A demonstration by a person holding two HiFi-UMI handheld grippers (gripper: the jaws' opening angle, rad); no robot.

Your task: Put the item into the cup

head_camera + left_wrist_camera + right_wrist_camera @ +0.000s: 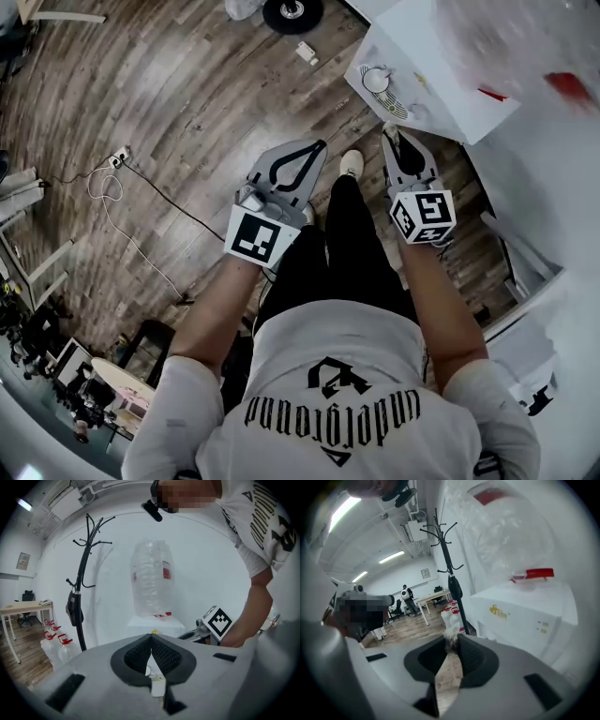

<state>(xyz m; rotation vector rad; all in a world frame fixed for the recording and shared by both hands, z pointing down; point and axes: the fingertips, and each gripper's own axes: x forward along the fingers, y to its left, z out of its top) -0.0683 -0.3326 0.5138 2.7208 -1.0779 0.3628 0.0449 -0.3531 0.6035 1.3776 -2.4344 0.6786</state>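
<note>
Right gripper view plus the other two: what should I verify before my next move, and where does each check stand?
1. Item gripped: ok. The right gripper is shut on a small crumpled clear item.
2. Other hand free: cannot tell. The left gripper has its tips together; whether anything is pinched is unclear.
3. Cup located: not ok. No cup shows in any view.
4. Grippers apart: ok. The head view shows a leg between them.
5. Way ahead: cannot tell. The white water dispenser stands close in front.
</note>
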